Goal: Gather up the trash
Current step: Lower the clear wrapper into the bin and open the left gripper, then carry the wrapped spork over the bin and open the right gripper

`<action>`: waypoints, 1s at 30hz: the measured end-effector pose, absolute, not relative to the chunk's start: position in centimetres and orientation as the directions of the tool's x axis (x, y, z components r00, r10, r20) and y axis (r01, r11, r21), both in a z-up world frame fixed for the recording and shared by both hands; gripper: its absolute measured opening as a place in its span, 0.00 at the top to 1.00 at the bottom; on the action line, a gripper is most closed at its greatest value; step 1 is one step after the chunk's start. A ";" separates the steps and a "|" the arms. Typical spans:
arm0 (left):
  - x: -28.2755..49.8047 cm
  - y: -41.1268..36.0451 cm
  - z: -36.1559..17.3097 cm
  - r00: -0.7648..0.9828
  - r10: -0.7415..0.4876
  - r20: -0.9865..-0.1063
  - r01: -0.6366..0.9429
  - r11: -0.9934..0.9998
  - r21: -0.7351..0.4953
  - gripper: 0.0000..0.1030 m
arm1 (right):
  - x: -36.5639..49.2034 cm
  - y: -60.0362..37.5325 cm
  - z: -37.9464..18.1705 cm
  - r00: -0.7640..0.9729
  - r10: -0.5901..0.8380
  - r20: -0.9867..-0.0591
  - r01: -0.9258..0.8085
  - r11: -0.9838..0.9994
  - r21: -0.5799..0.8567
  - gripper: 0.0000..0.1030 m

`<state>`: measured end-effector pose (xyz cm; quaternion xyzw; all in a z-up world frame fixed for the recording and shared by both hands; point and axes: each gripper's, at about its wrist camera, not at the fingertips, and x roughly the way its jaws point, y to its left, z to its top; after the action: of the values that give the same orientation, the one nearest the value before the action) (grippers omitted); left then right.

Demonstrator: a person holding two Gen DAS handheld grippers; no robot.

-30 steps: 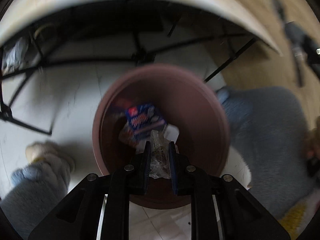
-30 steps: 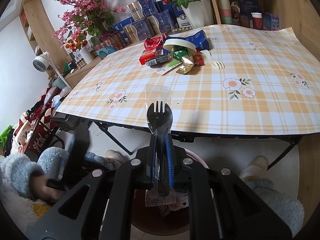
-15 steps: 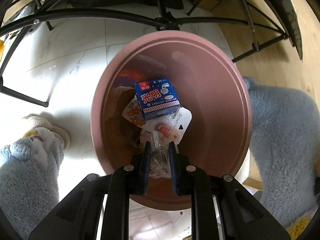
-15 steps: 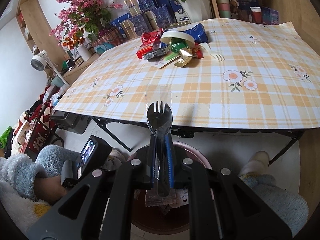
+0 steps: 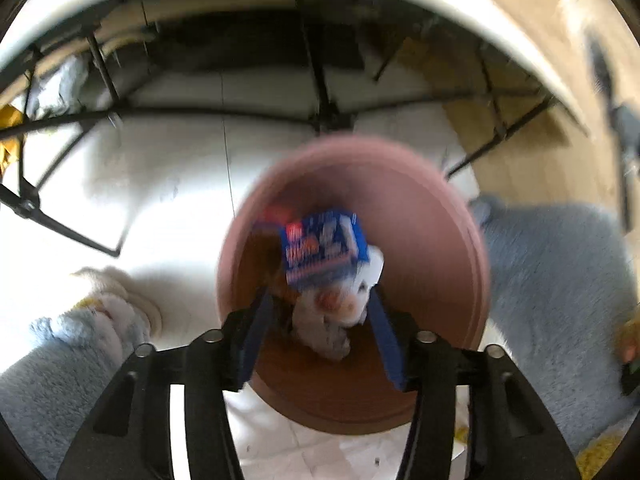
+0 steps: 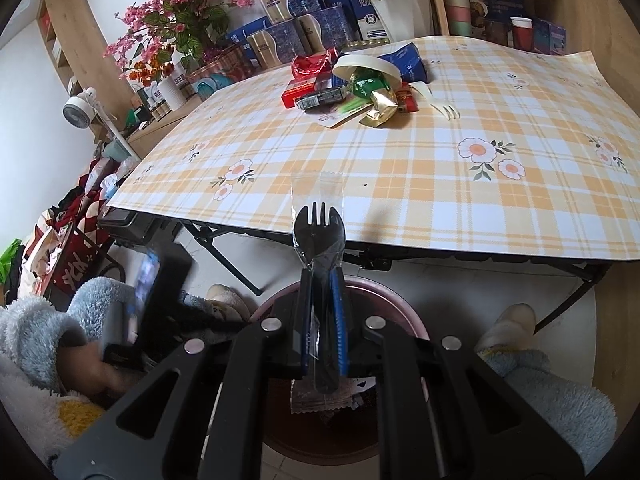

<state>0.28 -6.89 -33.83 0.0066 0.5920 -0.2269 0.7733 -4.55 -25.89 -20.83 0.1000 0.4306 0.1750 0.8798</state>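
Trash drops into the pink bin (image 5: pixel 436 240) because our left hand-held gripper (image 5: pixel 322 334) gapes wide, empty. Our right hand-held gripper (image 6: pixel 320 320) pinches the wrapped black spork (image 6: pixel 319 236) above the bin, ready to release.

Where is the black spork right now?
In the right wrist view, the wrapped black spork is pinched in the right gripper, sticking up at centre frame above the pink bin, just in front of the checked table's near edge.

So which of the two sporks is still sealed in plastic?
The black spork clamped in the right gripper; the cream spork lies unwrapped on the table.
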 end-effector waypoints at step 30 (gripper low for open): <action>-5.9 2.2 -19.4 0.756 -0.268 -0.597 0.266 0.960 -0.094 0.06 | -3.7 -17.3 -28.6 0.238 0.292 -0.926 -0.251 0.940 0.232 0.87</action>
<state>-5.85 2.16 -19.43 -0.0016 0.3187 -0.1423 0.9371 -3.67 -17.27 -28.58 0.0175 0.5926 0.1727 0.7865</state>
